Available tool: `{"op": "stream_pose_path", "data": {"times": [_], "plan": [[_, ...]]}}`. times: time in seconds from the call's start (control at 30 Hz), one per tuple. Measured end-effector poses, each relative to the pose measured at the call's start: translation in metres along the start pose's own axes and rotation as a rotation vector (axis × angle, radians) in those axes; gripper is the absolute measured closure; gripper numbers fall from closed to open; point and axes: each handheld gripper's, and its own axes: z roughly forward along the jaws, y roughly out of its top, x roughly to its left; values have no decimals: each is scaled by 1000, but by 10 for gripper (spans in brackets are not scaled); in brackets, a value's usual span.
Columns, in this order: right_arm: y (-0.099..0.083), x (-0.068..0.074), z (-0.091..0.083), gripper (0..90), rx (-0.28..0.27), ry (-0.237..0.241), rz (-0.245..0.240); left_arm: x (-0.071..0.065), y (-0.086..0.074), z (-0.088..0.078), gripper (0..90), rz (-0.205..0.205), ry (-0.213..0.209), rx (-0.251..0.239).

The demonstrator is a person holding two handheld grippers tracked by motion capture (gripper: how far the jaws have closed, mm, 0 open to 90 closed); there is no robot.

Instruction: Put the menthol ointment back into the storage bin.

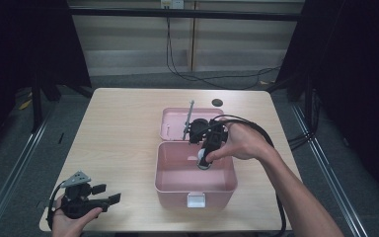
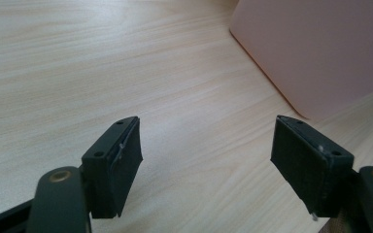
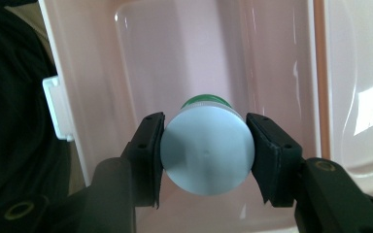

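Daylight falls on a pale wooden table (image 1: 123, 128) seen from above, with an open pink plastic storage box (image 1: 177, 183) standing near its middle, the flat pink lid (image 1: 173, 123) folded back behind it and a white latch (image 1: 196, 200) on the front wall. Your right gripper (image 1: 205, 159) points down into the box, your hand wrapped round its black body. In the right gripper view, its two black jaws are clamped on a round bottle with a pale white cap (image 3: 207, 150) and a green band just below the cap; the pads press on opposite sides of the cap. The bottle hangs inside the box, above its glossy pink floor (image 3: 175, 63). Your left gripper (image 1: 109, 193) rests low at the near left corner of the table, well apart from the box. In the left gripper view, its jaws stand wide apart with bare wood between them, and the pink box wall (image 2: 315, 48) rises ahead to the right.
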Motion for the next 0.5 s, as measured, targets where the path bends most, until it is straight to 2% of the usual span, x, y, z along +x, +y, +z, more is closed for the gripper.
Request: {"op": "stream_pose_path", "data": {"times": [0.13, 0.37, 0.5], "plan": [[6, 1, 3, 507, -3, -9, 3, 0, 0, 0, 265, 0, 1, -1], [18, 2, 8, 507, 3, 4, -15, 0, 0, 0, 265, 1, 1, 1], [24, 2, 12, 506, -3, 6, -41, 0, 0, -1, 265, 0, 2, 0]]}}
